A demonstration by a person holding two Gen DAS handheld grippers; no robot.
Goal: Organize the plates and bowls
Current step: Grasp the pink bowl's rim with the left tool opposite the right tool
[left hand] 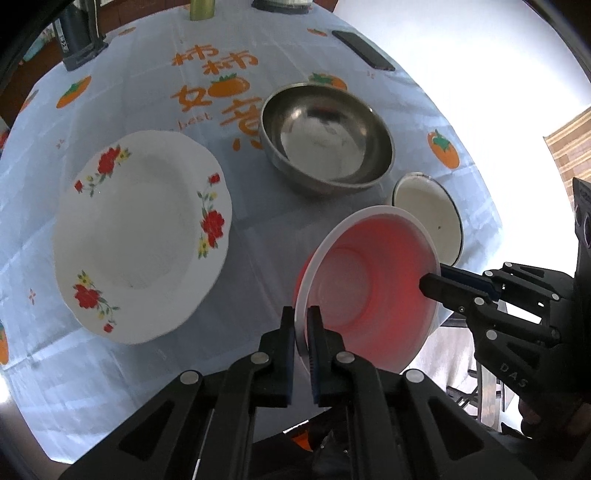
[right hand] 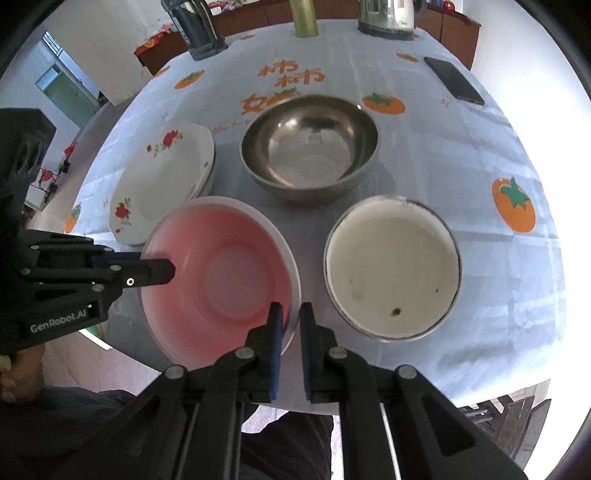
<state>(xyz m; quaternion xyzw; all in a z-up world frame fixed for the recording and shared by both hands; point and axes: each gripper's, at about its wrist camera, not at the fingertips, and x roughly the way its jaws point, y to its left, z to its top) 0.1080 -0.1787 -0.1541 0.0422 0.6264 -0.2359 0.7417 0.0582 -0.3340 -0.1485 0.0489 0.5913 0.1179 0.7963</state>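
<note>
A pink plastic bowl is held over the near table edge, clear of the cloth. My left gripper is shut on its rim at one side. My right gripper is shut on the rim at the other side; it also shows in the left wrist view. A steel bowl sits behind it. A white enamel bowl stands to its right. Stacked white plates with red flowers lie at the left.
The round table has a pale blue cloth printed with orange fruit. A black phone lies at the far right. A kettle, a green bottle and a dark jug stand along the far edge.
</note>
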